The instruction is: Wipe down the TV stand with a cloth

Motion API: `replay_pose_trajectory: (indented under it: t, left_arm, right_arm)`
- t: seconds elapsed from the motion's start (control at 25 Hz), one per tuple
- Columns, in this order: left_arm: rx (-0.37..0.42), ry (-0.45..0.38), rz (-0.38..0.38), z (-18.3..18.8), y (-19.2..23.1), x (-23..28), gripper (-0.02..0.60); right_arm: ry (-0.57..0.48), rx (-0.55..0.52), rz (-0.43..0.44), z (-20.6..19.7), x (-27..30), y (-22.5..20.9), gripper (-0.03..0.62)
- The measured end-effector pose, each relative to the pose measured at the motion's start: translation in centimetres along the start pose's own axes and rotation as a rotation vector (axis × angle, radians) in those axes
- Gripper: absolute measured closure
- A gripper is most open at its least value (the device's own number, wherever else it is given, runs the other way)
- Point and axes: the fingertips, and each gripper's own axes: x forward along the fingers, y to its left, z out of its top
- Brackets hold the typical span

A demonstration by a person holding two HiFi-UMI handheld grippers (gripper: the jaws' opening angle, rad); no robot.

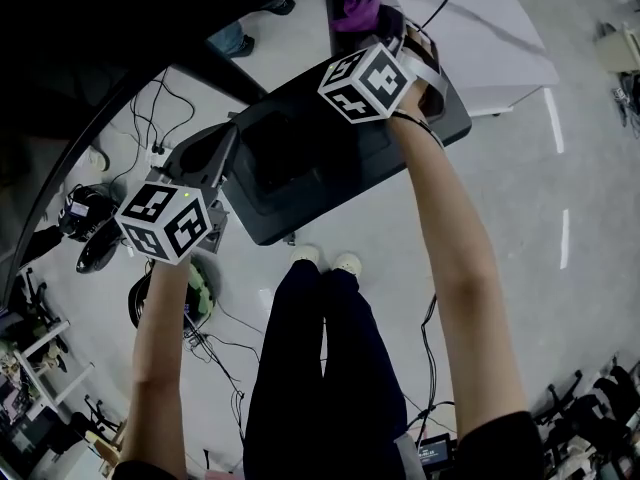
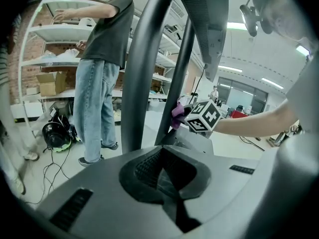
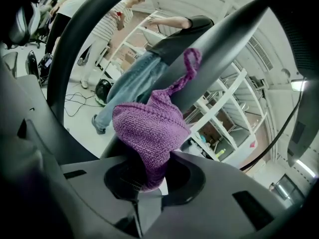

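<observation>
The dark grey flat-based TV stand (image 1: 300,203) fills the middle of the head view, its rounded base plate tilted across the pale floor (image 1: 500,178). The plate's near edge stops just short of the person's white shoes (image 1: 322,259). A thick black curved pole (image 2: 144,59) rises from the base, and a dark flat screen (image 2: 209,29) hangs above it.

To the right of the base the floor lies open, marked only by white tape lines (image 1: 553,118). To the left of the base it is crowded with loose black cables (image 1: 215,353) and a black helmet (image 2: 57,134). Beyond the base's far side, a bystander in blue jeans (image 2: 102,78) stands at white shelving (image 2: 55,33), well apart from the stand.

The left gripper (image 2: 167,179) sits at the base's left edge, pointing in over the plate, its jaws pressed together with nothing between them. The right gripper (image 3: 148,184) reaches over the base's far right corner beside a pole. It pinches a purple knitted cloth (image 3: 149,128), which bunches up out of the jaws against the pole, one twisted corner sticking upward.
</observation>
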Motion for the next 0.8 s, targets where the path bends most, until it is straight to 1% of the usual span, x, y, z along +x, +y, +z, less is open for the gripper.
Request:
replay_pose_trajectory:
  t: [0.2, 0.44, 0.56, 0.64, 0.8]
  left_arm:
    - [-0.032, -0.011, 0.016, -0.5, 0.2, -0.2, 0.575]
    - [-0.029, 0.007, 0.031, -1.5, 0.7, -0.9, 0.575]
    - [-0.029, 0.021, 0.032, -2.2, 0.7, -1.2, 0.575]
    - [-0.034, 0.025, 0.035, -2.4, 0.8, -1.3, 0.575]
    - [-0.066, 0.009, 0.041, -2.7, 1.1, -2.0, 0.575]
  right_arm:
    - [0.032, -0.035, 0.036, -1.0, 0.7, 1.4, 0.517]
    - [0.083, -0.088, 0.142, -3.1, 1.6, 4.0, 0.517]
    - [0.085, -0.100, 0.176, -3.6, 1.3, 4.8, 0.517]
    - [0.081, -0.061, 0.213, -3.5, 0.8, 4.7, 0.517]
    - [0.065, 0.087, 0.278, -2.5, -1.3, 4.0, 0.517]
